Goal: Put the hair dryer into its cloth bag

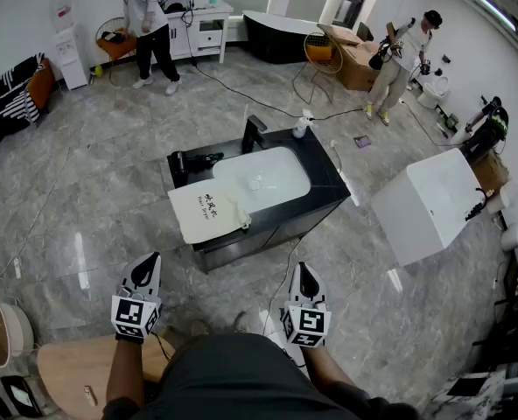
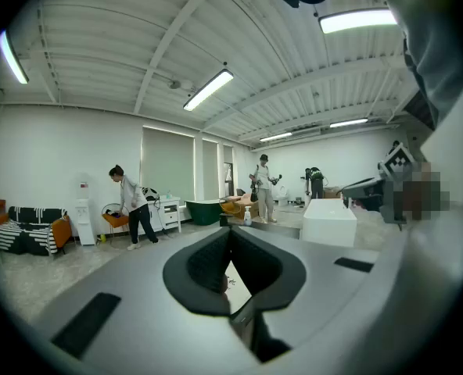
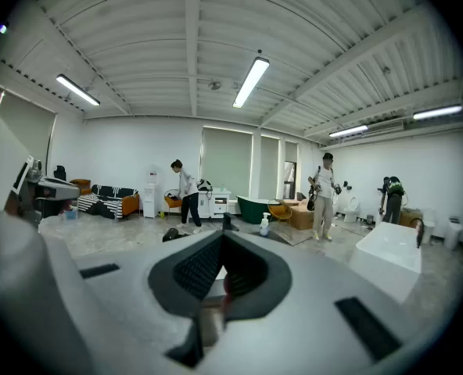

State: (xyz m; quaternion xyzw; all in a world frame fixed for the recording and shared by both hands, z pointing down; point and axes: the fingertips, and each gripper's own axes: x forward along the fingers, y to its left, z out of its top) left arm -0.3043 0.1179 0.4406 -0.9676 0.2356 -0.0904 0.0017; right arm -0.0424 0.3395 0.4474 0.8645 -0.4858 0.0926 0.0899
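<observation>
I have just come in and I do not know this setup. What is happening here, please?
A person stands back from a black vanity, holding a gripper in each hand. The left gripper and the right gripper are both shut and empty, pointing towards it. On the vanity top, the black hair dryer lies left of the white basin, and the cream cloth bag lies at the front left corner. Neither is held, so the packing has not begun.
</observation>
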